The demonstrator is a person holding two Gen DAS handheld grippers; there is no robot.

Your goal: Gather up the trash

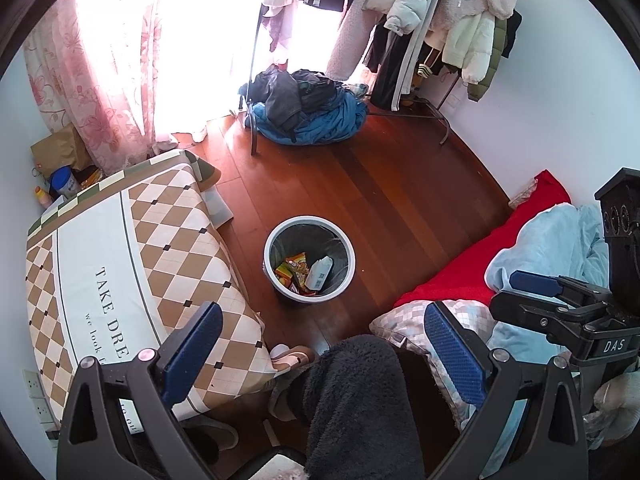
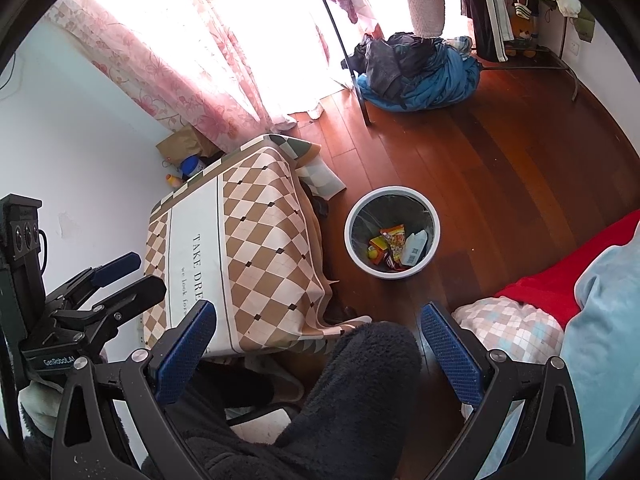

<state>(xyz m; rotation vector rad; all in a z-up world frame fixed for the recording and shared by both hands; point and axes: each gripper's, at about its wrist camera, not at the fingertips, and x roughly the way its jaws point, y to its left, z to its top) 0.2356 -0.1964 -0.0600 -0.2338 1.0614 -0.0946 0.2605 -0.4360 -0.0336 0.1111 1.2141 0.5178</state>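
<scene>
A white trash bin (image 1: 270, 249) with a dark liner stands on the wooden floor; it also shows in the right wrist view (image 2: 351, 236). Inside lie colourful snack wrappers (image 1: 291, 268) (image 2: 390, 242) and a white carton (image 1: 319, 274) (image 2: 414, 249). My left gripper (image 1: 324, 328) is open and empty, held high above and nearer than the bin. My right gripper (image 2: 318, 324) is open and empty, also above and short of the bin. Each gripper shows in the other's view, the right (image 1: 560, 292) and the left (image 2: 116, 276).
A table with a checkered cloth (image 1: 120, 264) (image 2: 248, 240) stands left of the bin. A bed with red and blue bedding (image 1: 520, 248) (image 2: 580, 280) is on the right. A clothes pile (image 1: 308, 108) and a rack (image 1: 420, 20) stand at the back. A dark fleece-clad leg (image 1: 360, 400) is below.
</scene>
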